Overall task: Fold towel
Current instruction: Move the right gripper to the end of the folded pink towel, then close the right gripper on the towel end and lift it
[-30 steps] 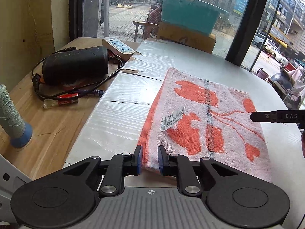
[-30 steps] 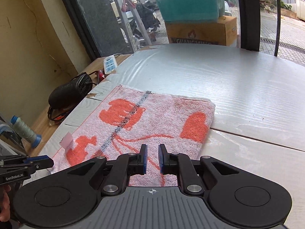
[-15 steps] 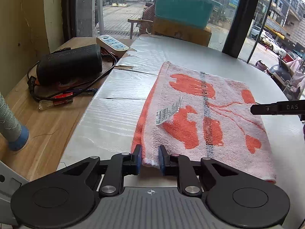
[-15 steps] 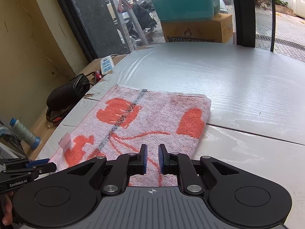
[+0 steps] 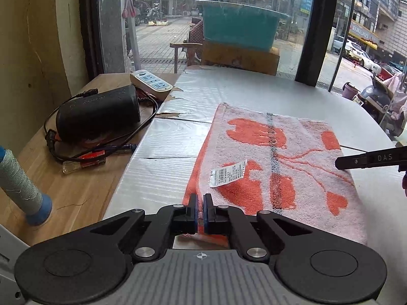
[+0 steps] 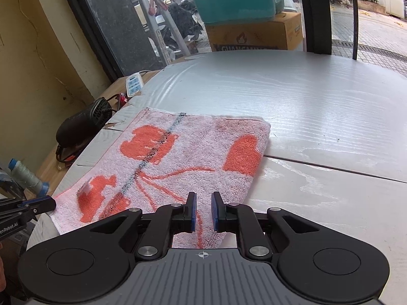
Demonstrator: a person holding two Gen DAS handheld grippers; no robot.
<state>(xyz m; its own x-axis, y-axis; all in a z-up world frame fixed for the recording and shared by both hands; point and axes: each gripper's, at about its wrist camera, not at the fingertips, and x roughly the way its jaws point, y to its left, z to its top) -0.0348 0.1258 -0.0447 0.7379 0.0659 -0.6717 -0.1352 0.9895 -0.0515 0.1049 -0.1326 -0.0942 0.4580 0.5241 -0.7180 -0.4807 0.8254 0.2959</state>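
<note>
A pink towel with orange flower shapes lies folded flat on the grey table; a white label lies on top. It also shows in the right wrist view. My left gripper is shut on the towel's near left corner, orange hem between the blue pads. My right gripper sits over the towel's near right edge with its jaws a little apart, and shows in the left wrist view as a black finger at the right.
On the wooden bench at left lie a black device with a cable, a power strip, pens and a thread spool. A cardboard box with a teal tub stands beyond the table's far edge.
My left gripper's jaws closed onto the towel's near left corner. My right gripper's jaws opened slightly and it drew back toward the near edge.
</note>
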